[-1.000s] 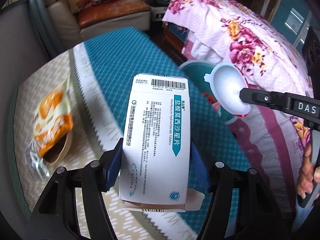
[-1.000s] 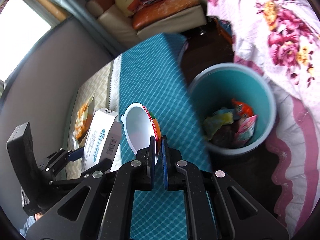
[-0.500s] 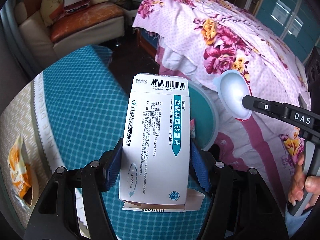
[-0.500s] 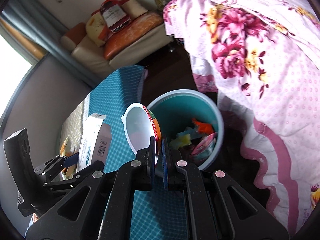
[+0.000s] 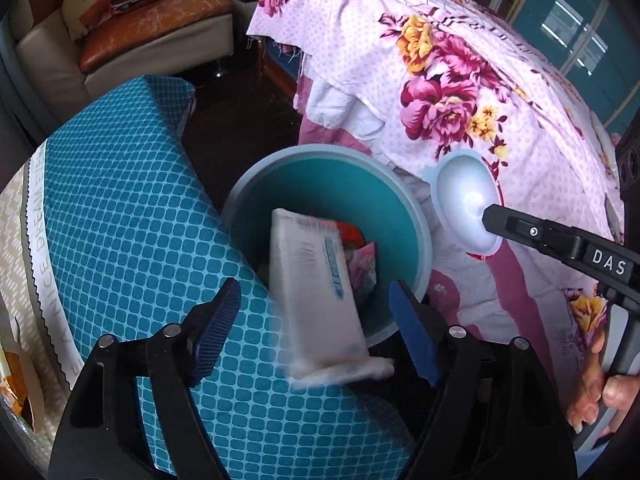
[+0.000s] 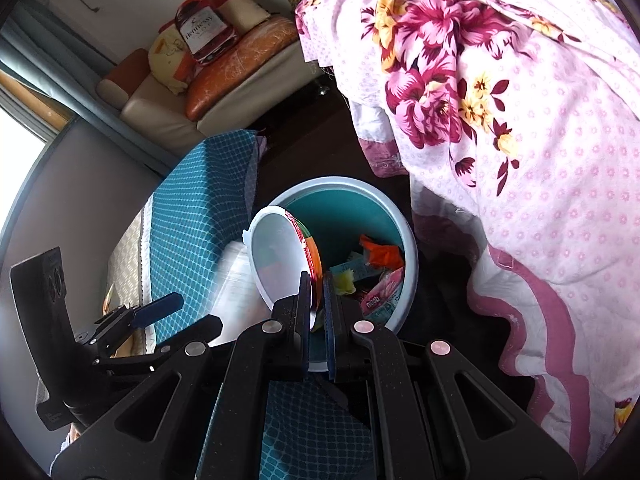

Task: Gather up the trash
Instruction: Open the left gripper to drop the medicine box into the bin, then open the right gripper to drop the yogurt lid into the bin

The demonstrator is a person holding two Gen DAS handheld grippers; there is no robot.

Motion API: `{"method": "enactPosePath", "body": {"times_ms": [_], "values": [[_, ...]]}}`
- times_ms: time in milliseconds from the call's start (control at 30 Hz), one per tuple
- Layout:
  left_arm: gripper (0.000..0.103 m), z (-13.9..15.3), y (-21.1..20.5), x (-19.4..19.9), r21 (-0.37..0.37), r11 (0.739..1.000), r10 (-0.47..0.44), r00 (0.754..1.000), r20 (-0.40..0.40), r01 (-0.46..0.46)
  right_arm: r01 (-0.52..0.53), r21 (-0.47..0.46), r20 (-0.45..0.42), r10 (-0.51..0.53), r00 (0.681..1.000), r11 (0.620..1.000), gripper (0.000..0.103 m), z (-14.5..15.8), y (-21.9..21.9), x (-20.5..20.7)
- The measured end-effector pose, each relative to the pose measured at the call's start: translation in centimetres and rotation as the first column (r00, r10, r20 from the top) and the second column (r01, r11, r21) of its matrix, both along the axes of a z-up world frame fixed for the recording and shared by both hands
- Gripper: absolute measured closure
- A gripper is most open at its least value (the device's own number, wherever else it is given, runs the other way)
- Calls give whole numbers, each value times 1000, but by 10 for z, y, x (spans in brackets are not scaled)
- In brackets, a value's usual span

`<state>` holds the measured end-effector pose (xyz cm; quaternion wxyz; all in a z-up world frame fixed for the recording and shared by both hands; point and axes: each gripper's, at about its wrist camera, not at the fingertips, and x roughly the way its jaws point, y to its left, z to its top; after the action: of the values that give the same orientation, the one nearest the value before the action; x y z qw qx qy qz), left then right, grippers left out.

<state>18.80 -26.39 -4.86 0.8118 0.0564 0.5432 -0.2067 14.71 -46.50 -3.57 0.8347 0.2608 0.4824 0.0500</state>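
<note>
Floral bedding [image 5: 460, 80] fills the far side of the left wrist view, with a sofa [image 5: 132, 40] beyond the teal-checked counter [image 5: 120, 220]. Just past the counter's edge stands a teal bin [image 5: 416, 216], the landmark for everything else. The left gripper [image 5: 314, 312] has its blue-padded fingers [image 5: 218, 328] spread wide apart, touching nothing. Between them, blurred, is a white box [image 5: 316, 292], tilted with its upper end over the bin's mouth and its lower flap near the counter edge; it is clear of both pads. Inside the bin, beside the box, lie a pink wrapper [image 5: 366, 268] and something orange. Right of the bin, over the bedding, the right gripper's black finger pinches a white lid [image 5: 464, 204]; a hand [image 5: 592, 396] grips its handle at the lower right. An orange packet [image 5: 16, 384] lies on the counter far left of the bin.

Seen from the right wrist, the bin [image 6: 408, 240] sits between the counter [image 6: 192, 208] and the bedding [image 6: 520, 120]. The right gripper [image 6: 317, 304] has its fingers nearly together, clamped on the lid's [image 6: 276, 264] rim; the lid stands on edge over the bin's near left side. Left of the lid the box [image 6: 236, 280] shows as a white blur at the bin's rim. Wrappers, orange, yellow and pink, lie in the bin. The left gripper [image 6: 160, 320] is low on the left, over the counter, jaws apart.
</note>
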Motion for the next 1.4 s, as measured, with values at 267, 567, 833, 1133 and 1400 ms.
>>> {"method": "enactPosePath", "body": {"times_ms": [267,567,833,1133,1400], "values": [[15,-9,13,-3,20,1000,24,1000,-18,-23,-10,4,-26,10,1000,1000,97,-10,6,5],[14,-10,32,-6,13,999,53,998,-24,-53,-24,-17,-39,24,999,1000,97,-12,16,10],[13,-8,42,-10,-5,998,63,997,-34,-63,-26,-10,-76,25,997,1000,90,-21,24,16],[13,-10,54,-15,-18,997,77,996,-47,-78,-16,-32,-77,13,997,999,43,-18,30,13],[13,-12,75,-27,-25,995,99,993,-60,-101,-21,-54,-88,16,996,998,30,-8,39,9]]}}
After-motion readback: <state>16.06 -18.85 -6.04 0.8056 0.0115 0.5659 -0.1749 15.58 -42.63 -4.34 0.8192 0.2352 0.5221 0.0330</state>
